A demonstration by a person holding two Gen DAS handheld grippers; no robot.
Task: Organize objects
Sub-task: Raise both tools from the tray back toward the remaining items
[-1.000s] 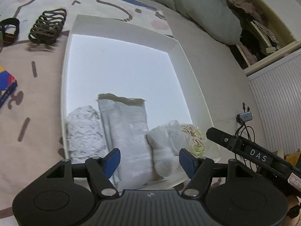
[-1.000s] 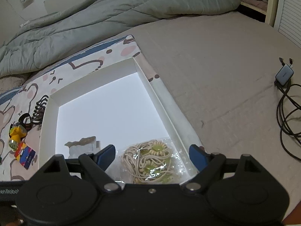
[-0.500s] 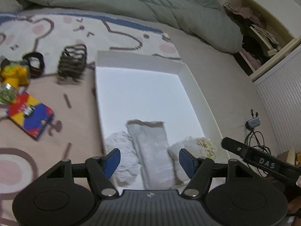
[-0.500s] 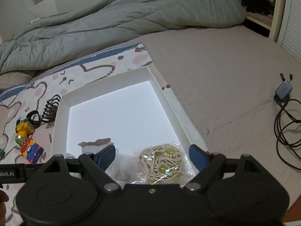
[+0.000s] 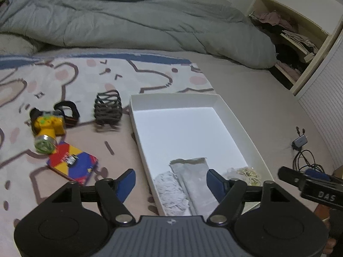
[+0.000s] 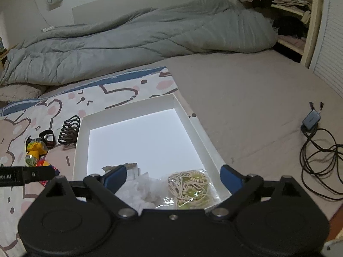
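While its jaws are opening on nothing, the left gripper [image 5: 170, 183] hangs over the box [image 5: 240, 126] edge; packets lie at the near end, and only this view shows the toy [image 5: 48, 128], clip [image 5: 107, 109] and card [image 5: 71, 165] plainly, unsorted on the blanket. Right view: right gripper [image 6: 172, 177], likewise opening and empty, above the beads [image 6: 190, 187]; cable [image 6: 321, 156] beside.

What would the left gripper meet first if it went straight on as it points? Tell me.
Probably the white box: the left gripper, jaws opening with nothing between them, aims down at the box's near left wall, beside the pale pouch. Depth is unclear, so it might touch the bed cover just outside that wall.
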